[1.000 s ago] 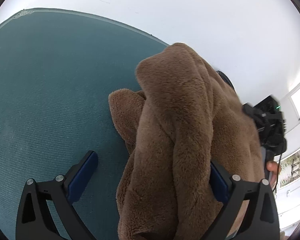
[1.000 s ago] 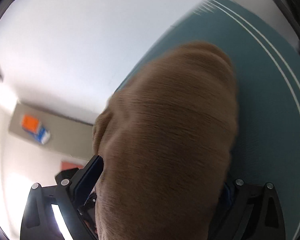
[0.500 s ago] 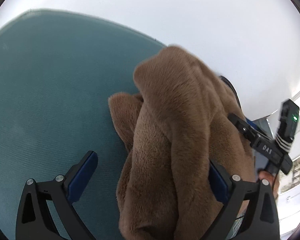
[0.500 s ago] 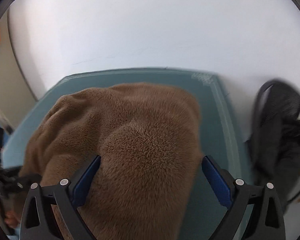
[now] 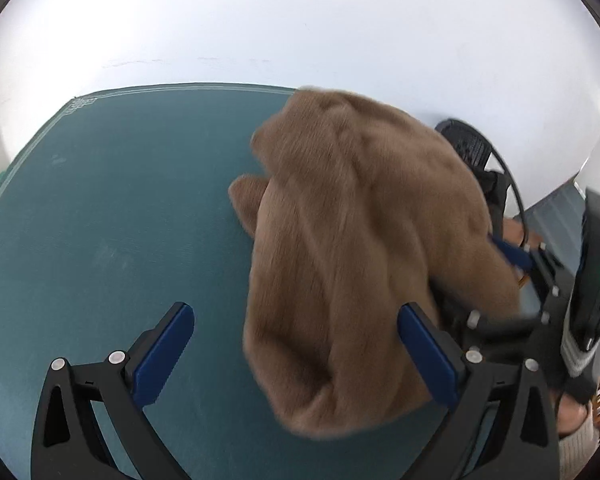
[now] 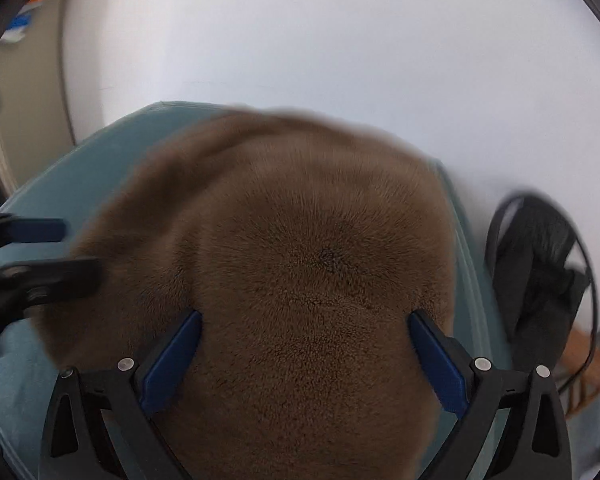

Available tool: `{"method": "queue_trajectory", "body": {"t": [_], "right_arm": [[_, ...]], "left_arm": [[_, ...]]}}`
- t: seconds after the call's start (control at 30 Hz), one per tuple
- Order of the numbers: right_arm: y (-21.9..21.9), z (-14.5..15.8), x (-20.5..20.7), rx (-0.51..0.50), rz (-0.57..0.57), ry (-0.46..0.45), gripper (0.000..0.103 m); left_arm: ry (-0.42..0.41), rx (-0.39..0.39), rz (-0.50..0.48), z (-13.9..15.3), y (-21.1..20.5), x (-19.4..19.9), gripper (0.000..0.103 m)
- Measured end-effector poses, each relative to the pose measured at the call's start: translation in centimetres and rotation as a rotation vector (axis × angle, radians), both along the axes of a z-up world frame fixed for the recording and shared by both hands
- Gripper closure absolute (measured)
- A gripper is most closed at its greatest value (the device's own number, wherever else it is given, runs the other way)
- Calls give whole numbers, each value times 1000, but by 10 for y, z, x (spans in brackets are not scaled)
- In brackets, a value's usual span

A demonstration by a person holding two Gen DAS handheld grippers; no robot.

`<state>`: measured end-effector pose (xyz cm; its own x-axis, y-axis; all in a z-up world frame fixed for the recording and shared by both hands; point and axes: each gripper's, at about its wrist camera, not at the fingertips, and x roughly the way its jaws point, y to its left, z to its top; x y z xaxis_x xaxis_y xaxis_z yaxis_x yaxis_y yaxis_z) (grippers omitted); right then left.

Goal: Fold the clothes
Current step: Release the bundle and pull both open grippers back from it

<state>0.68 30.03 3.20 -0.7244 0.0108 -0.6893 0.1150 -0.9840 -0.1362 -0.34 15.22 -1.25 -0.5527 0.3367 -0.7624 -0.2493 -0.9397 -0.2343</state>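
Brown fleece garment (image 5: 360, 248) bunched, plush, motion-blurred, over teal mat (image 5: 112, 216). Left gripper (image 5: 296, 354) spread wide, empty; right gripper (image 6: 306, 354) wide, fleece between fingers, grip unclear.

A bunched brown fleece garment (image 6: 308, 264) fills most of the view — its pile is blurred at the far edge. It bulges up between the two blue-padded fingers of the right gripper (image 6: 306, 356), whose jaws stand wide apart on either side of it. Beneath the garment lies a teal mat (image 6: 112, 152). Left of the garment, the other gripper (image 6: 40, 252) reaches toward its edge — blurred. Right of the garment sits a dark round-rimmed basket (image 6: 540, 264).
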Motion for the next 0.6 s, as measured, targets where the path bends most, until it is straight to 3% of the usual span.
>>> {"method": "queue_trajectory", "body": {"t": [0.17, 0.33, 0.47, 0.6], "right_arm": [[0, 3, 7, -2, -21, 16, 1], [-4, -5, -8, -6, -68, 5, 1], [1, -22, -41, -17, -106, -18, 1], [7, -18, -42, -70, -158, -27, 1]], "left_arm": [[-2, -7, 13, 4, -31, 37, 1], [34, -52, 33, 3, 0, 36, 1], [47, -69, 30, 6, 3, 42, 1], [40, -58, 35, 6, -1, 48, 1]]}}
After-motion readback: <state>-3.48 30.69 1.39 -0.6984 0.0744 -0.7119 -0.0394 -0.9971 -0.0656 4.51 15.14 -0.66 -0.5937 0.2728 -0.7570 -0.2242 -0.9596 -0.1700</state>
